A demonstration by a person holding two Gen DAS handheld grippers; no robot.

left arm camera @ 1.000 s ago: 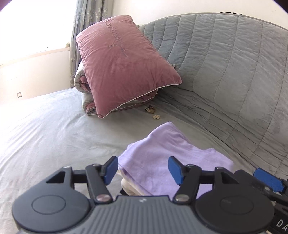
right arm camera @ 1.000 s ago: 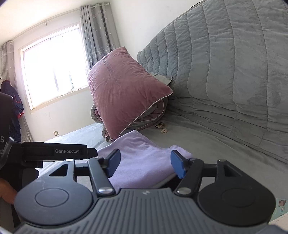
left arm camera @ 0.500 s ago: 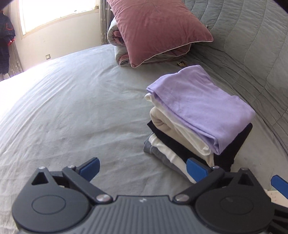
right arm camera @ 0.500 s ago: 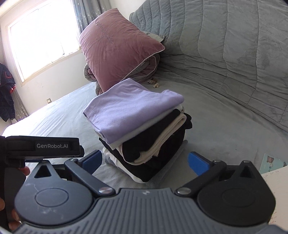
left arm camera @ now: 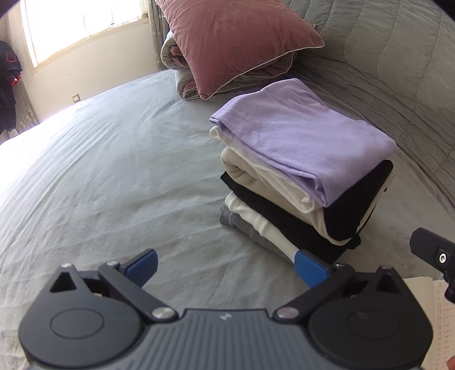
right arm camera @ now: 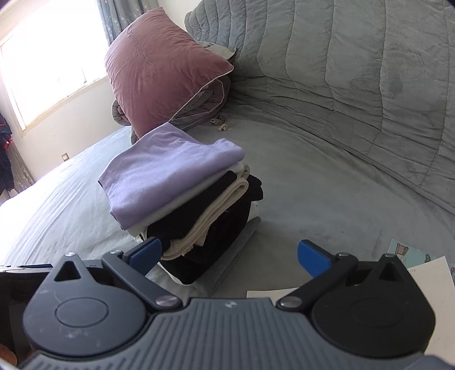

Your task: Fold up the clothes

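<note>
A stack of folded clothes (left arm camera: 310, 196) stands on the grey bed sheet (left arm camera: 113, 170), with a lilac garment (left arm camera: 298, 133) on top and white, beige, black and grey pieces under it. In the right wrist view the same stack of clothes (right arm camera: 196, 216) sits just ahead, the lilac garment (right arm camera: 167, 173) uppermost. My left gripper (left arm camera: 226, 266) is open, pulled back to the stack's near left, holding nothing. My right gripper (right arm camera: 229, 253) is open too, with its left fingertip (right arm camera: 146, 252) in front of the stack's lower edge and nothing between the jaws.
A dusty-pink pillow (left arm camera: 236, 42) rests on a rolled quilt against the grey quilted headboard (right arm camera: 355, 71). Small scraps (right arm camera: 219, 122) lie near it. Paper sheets (right arm camera: 421, 273) lie at the bed's right edge. A bright window (left arm camera: 74, 25) and hanging dark clothing (left arm camera: 8, 82) are at the left.
Both grippers have drawn back and risen from the lilac garment, and their jaws have opened wider. The whole stack now shows, with the lilac piece lying on top.
</note>
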